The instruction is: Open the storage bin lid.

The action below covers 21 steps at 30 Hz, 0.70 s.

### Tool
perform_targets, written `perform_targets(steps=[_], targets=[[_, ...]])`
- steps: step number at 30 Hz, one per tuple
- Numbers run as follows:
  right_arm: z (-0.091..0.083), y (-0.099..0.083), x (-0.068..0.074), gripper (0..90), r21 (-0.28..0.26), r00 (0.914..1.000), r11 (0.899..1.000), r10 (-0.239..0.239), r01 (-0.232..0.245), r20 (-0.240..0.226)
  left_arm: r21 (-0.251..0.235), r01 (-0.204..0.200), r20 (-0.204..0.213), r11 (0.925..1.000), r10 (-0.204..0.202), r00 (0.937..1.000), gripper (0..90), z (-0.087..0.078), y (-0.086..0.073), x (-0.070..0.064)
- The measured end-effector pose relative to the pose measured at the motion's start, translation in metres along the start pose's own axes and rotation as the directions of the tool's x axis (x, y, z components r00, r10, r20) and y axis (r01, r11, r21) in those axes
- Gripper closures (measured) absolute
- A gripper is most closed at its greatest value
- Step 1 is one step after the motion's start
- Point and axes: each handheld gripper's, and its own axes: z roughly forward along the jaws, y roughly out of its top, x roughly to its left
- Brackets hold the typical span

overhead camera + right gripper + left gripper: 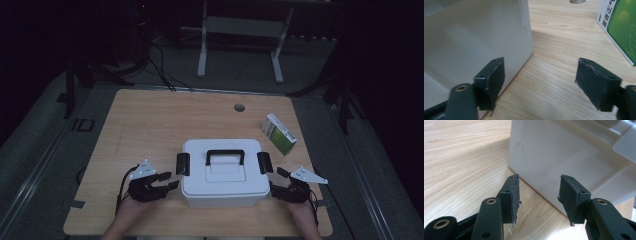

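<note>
High view: white box [222,172] is set mid-table near the front edge, flanked by left gripper [169,181] and right gripper [278,176], likely for its side latches. Left gripper view: jaws spread, nothing held, box wall ahead. Right gripper view: jaws wide apart, empty; green carton [619,27] is seen beyond.

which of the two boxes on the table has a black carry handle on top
The big white box between the left tool and right tool; the small green-and-white carton has none.
</note>
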Motion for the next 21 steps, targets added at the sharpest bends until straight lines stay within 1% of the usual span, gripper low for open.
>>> perform_targets(steps=[1,2,3,4,5,6,9,11,12,14,15,17,19,20,21], targets=[[0.000,0.000,0.000,21.3,0.000,1.0000,1.000,0.000,0.000,0.000,0.000,0.000,0.000,1.0000,0.000,1.0000,50.9,0.000,0.000,0.000],[0.000,-0.001,-0.001,19.3,0.004,1.0000,1.000,-0.002,0.002,-0.005,0.000,0.000,0.009,1.0000,0.000,1.0000,50.9,-0.006,0.001,0.003],[0.000,-0.001,-0.001,19.3,0.004,1.0000,1.000,-0.002,0.002,-0.005,0.000,0.000,0.009,1.0000,0.000,1.0000,50.9,-0.006,0.001,0.003],[-0.002,-0.001,-0.002,19.1,-0.005,1.0000,1.000,0.009,-0.009,-0.003,0.001,0.000,0.002,1.0000,0.000,1.0000,50.9,-0.009,0.002,0.005],[-0.002,-0.001,-0.002,19.1,-0.005,1.0000,1.000,0.009,-0.009,-0.003,0.004,-0.002,-0.003,1.0000,0.002,1.0000,50.9,-0.013,0.004,0.006],[-0.002,-0.001,-0.004,16.5,-0.013,0.9997,1.000,-0.014,0.014,0.022,0.004,-0.005,-0.004,1.0000,0.005,1.0000,50.9,-0.018,0.006,0.009],[-0.002,-0.002,-0.006,13.9,0.000,0.9992,1.000,-0.025,0.025,0.031,0.001,-0.006,-0.012,1.0000,0.006,0.9999,50.9,-0.030,0.012,0.012],[-0.002,-0.003,-0.007,13.8,-0.009,0.9993,1.000,-0.016,0.016,0.035,0.003,-0.017,-0.019,0.9998,0.017,0.9997,50.9,-0.038,0.017,0.014],[-0.003,-0.004,-0.008,13.8,-0.015,0.9988,1.000,-0.020,0.021,0.046,0.002,-0.026,-0.017,0.9996,0.026,0.9995,50.9,-0.041,0.020,0.014],[-0.002,-0.004,-0.009,13.8,-0.015,0.9990,1.000,-0.016,0.017,0.041,0.006,-0.042,-0.022,0.9991,0.042,0.9989,50.9,-0.047,0.027,0.014],[-0.002,-0.004,-0.009,13.8,-0.012,0.9993,1.000,-0.013,0.013,0.036,0.005,-0.049,-0.016,0.9988,0.049,0.9987,50.9,-0.050,0.032,0.014],[-0.002,-0.004,-0.010,13.9,-0.013,0.9990,1.000,-0.011,0.011,0.043,0.009,-0.059,-0.019,0.9982,0.060,0.9981,50.9,-0.054,0.038,0.012],[-0.002,-0.005,-0.011,13.8,-0.011,0.9989,1.000,-0.009,0.010,0.047,0.015,-0.080,-0.006,0.9967,0.080,0.9967,50.8,-0.058,0.046,0.011],[-0.002,-0.005,-0.011,13.8,-0.009,0.9990,1.000,-0.007,0.007,0.044,0.021,-0.099,-0.004,0.9949,0.099,0.9951,50.8,-0.060,0.055,0.009],[-0.002,-0.005,-0.011,13.8,-0.009,0.9990,1.000,-0.007,0.007,0.044,0.021,-0.099,-0.004,0.9949,0.099,0.9951,50.8,-0.060,0.055,0.009]])
